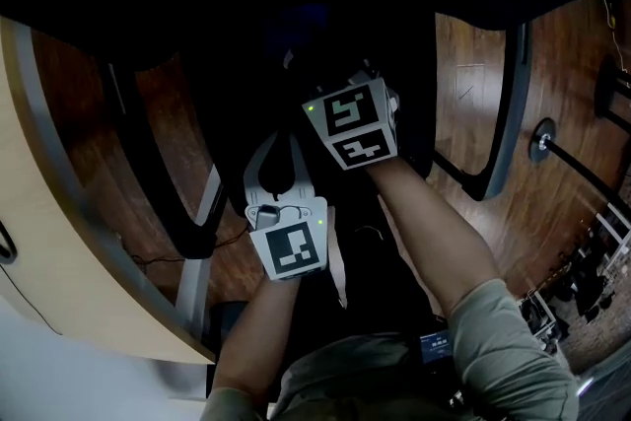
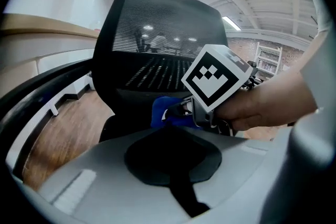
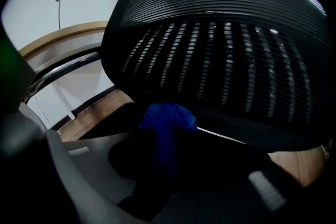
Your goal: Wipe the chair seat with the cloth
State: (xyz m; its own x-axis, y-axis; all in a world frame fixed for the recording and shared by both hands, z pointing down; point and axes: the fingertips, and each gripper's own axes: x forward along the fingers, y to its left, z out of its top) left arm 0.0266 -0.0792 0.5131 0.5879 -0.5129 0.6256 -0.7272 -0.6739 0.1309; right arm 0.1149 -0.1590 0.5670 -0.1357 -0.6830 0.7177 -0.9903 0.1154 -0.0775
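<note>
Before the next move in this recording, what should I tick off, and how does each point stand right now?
1. Is the blue cloth clamped in the right gripper: ok.
2. Is the left gripper empty, jaws together: ok.
3. Is the cloth touching the black chair seat: cannot tell, too dark.
4. Are the two grippers apart from each other: ok.
5. Is the black mesh backrest clear of the cloth: cannot tell.

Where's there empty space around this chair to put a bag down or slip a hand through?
Bare wooden floor lies beyond the right-hand armrest, beside the black stand; a narrower strip runs between the desk and the left-hand armrest. Over the seat it is crowded: the left gripper, right gripper and blue cloth sit close together by the backrest.
</note>
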